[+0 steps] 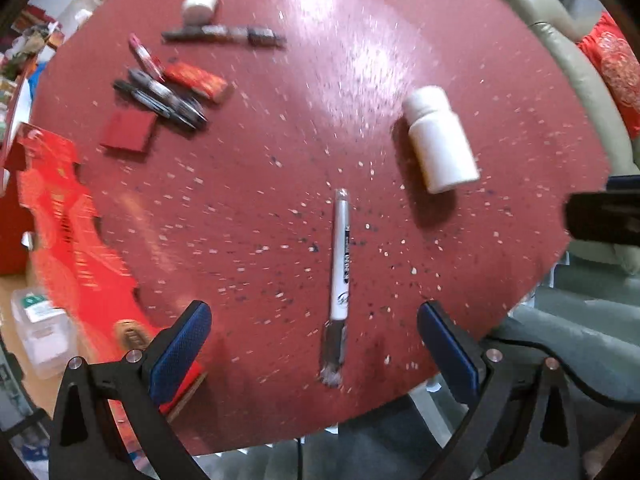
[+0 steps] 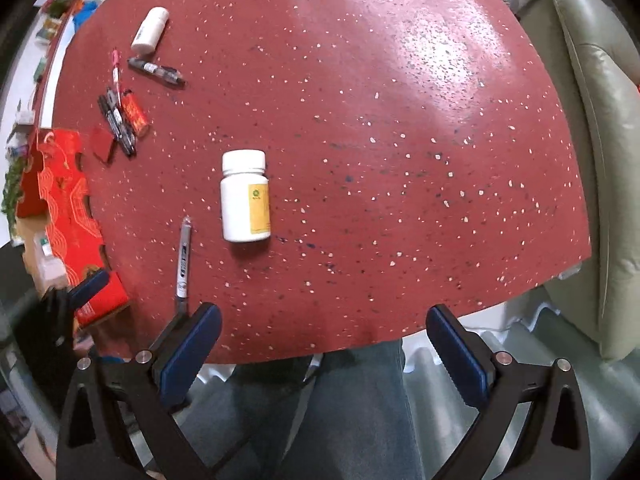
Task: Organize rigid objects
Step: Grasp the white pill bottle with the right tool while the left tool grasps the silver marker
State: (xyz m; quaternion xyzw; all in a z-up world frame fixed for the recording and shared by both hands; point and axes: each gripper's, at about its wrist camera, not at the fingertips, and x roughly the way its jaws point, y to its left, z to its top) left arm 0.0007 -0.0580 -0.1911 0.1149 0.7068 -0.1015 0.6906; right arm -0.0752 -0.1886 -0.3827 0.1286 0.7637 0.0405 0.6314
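A silver marker pen (image 1: 340,276) lies on the red speckled table (image 1: 260,184), between the fingertips of my open, empty left gripper (image 1: 314,344). A white pill bottle (image 1: 440,140) lies on its side to the pen's right. In the right wrist view the same bottle (image 2: 245,196) lies ahead of my open, empty right gripper (image 2: 324,340), with the pen (image 2: 183,258) to its left. A second white bottle (image 2: 149,30), several pens (image 2: 118,120), a small red box (image 2: 135,114) and a red square block (image 2: 102,142) lie at the far left.
A red patterned box (image 2: 68,216) sits at the table's left edge. A pale green sofa (image 2: 600,160) stands to the right. The table's near edge (image 2: 320,352) is just ahead of my right gripper. My left gripper (image 2: 76,292) shows in the right wrist view.
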